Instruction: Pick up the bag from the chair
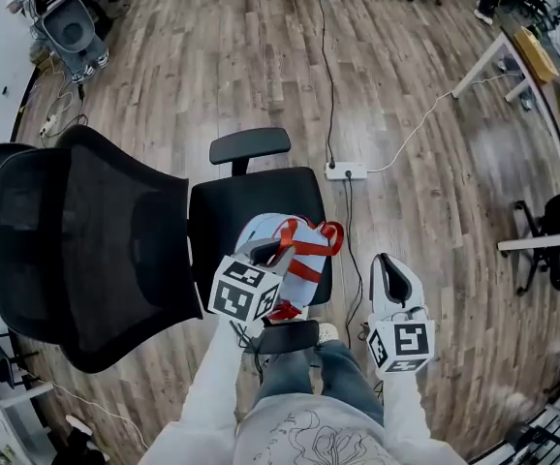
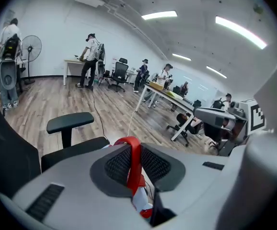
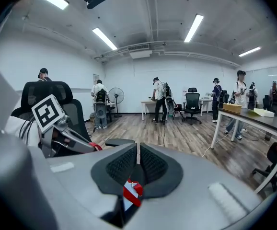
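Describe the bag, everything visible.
The bag is light blue, soft-looking fabric with red strap handles, slumped over the front of the black chair's seat. The left gripper is shut on one red handle, which runs up between its jaws. The right gripper is clear of it. Whether it has left the seat is unclear.

The left tool (image 1: 275, 252), toward seven o'clock in the head view, and the right tool (image 1: 388, 264), toward five o'clock, are light grey shells with dark, ribbed pads (image 2: 117, 164). Each carries a white cube (image 1: 246, 289) with black square markers. The person wears white sleeves (image 1: 212, 395), blue jeans (image 1: 343, 374) and a grey top (image 1: 304, 441) bearing a line drawing.
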A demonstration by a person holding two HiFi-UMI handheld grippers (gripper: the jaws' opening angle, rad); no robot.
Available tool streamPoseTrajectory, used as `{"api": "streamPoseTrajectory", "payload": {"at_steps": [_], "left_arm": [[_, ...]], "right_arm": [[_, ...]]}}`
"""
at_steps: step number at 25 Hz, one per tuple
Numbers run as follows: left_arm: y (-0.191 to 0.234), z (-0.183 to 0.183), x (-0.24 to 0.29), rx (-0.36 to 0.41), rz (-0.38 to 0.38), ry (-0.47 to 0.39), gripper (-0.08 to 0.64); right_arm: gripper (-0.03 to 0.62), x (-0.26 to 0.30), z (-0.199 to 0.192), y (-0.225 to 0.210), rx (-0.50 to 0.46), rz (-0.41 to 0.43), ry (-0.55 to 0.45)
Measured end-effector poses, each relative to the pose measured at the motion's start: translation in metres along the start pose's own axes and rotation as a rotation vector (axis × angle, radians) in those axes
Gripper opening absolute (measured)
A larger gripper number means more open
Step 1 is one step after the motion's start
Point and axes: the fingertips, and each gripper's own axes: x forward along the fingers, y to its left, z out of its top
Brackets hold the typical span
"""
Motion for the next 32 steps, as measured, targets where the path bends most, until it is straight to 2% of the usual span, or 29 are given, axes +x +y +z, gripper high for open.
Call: {"api": "streamPoseTrajectory", "payload": {"at_steps": [5, 13, 21, 25, 32], "left_arm": [[-0.025, 0.022, -0.029, -0.04, -0.011, -0.091, 0.058], [-0.041, 0.091, -0.098, 0.086, 0.084, -0.278, 0.057], [-0.044, 0.164, -0.176, 0.111, 0.184, -0.527, 0.057], [-0.052, 0.177, -0.205, 0.094, 0.205, -0.606, 0.057], [-0.056, 0.181, -0.248, 0.048, 0.253, -0.681, 0.057]], "right_arm": [[0.031, 0.003, 0.024, 0.01, -0.02, 0.036, -0.039], [0.029, 0.002, 0.061, 0.026, -0.04, 0.097, -0.115], [0.028, 0.004, 0.125, 0.033, -0.039, 0.107, -0.233], [0.028, -0.005, 0.154, 0.038, -0.04, 0.107, -0.29], [0.009, -0.02, 0.189, 0.052, -0.039, 0.131, -0.368]]}}
